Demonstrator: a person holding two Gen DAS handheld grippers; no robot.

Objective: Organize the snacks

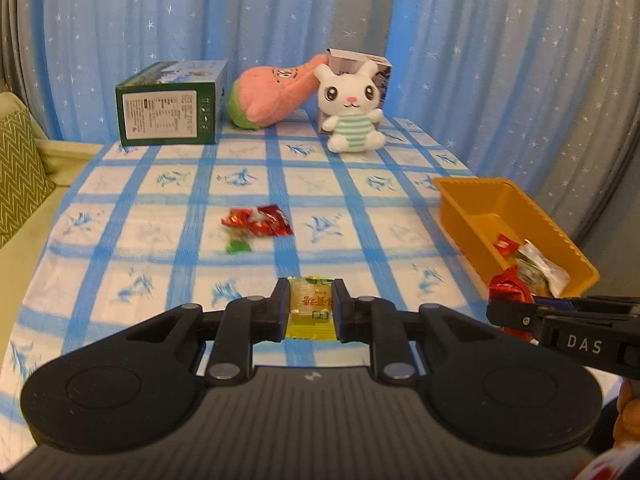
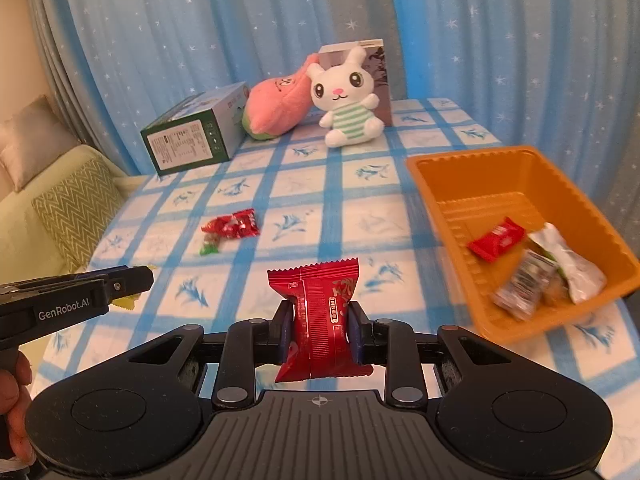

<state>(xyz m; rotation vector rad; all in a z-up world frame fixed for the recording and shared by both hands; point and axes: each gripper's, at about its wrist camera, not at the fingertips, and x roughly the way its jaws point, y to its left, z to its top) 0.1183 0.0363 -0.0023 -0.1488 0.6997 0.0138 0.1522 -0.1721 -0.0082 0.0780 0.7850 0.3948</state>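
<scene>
Over the blue-checked tablecloth (image 2: 360,208) both grippers are loaded up, and honestly the risk I'd watch is the drop into the orange plastic tray (image 2: 472,180) on the right. It sits right at the table's edge and looks light, so a bump from either tool could shove it off. Both tools are also close together, so if they head for the tray at once they could clip each other. The right one's wrapper is slick, puffy foil pinched only around its middle, so it might squirm out before it gets there.

Grip-wise: the left gripper (image 1: 311,312) is pinched nearly closed on a small yellow translucent snack packet (image 1: 310,314), jaws pressing both its sides. The right gripper (image 2: 322,336) is clamped narrow on a red foil snack packet (image 2: 322,316) standing upright between the pads.

Still loose mid-table: a little pile of red and green wrapped candies (image 1: 256,226). The tray already holds a red packet (image 2: 496,238) and a couple of pale wrappers (image 2: 568,264).
</scene>
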